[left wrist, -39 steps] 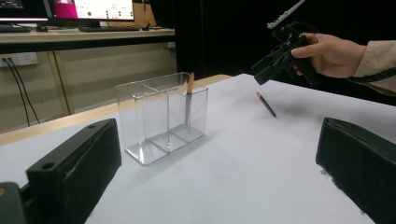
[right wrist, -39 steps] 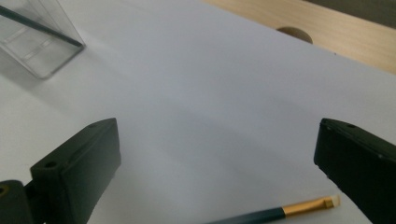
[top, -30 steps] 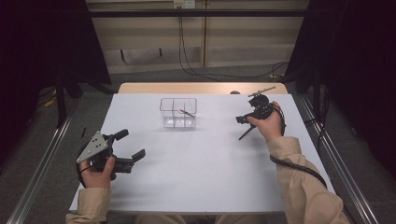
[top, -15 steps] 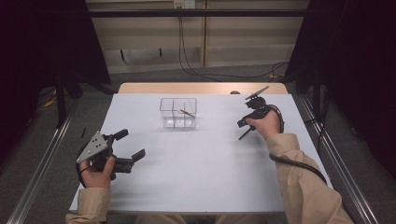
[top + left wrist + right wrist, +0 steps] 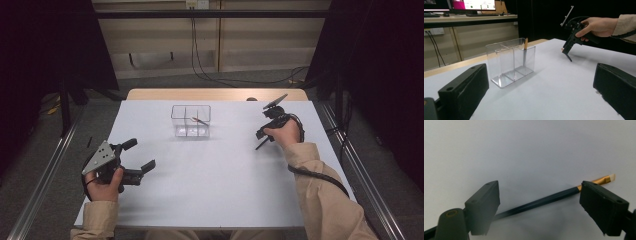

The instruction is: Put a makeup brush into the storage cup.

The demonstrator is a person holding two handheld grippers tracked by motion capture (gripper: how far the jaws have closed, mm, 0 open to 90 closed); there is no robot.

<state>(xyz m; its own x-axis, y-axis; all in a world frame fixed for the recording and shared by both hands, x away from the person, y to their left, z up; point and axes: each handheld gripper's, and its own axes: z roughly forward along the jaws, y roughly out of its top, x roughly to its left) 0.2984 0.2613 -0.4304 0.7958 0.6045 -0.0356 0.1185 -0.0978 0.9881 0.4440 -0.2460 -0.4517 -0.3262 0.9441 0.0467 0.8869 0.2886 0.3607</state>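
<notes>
A pencil (image 5: pixel 541 201), dark with a gold ferrule and pale eraser, is seen lying flat on the white desk (image 5: pixel 220 190), right under the right claw (image 5: pixel 539 207). Its long axis runs slantwise across the gap between the two jaws, eraser end poking out past one of them, so it isn't squared up to the pads yet. The jaws have just been closing in, but the pencil isn't pinched; the right claw counts as released for now. Some wrist twist is probably needed before a clean grab. Over left, a clear divided box (image 5: pixel 190 121) with another pencil (image 5: pixel 525 51) standing in it is parked. The left claw (image 5: pixel 137 156) is kept wide apart, nothing gripped, much farther off.
</notes>
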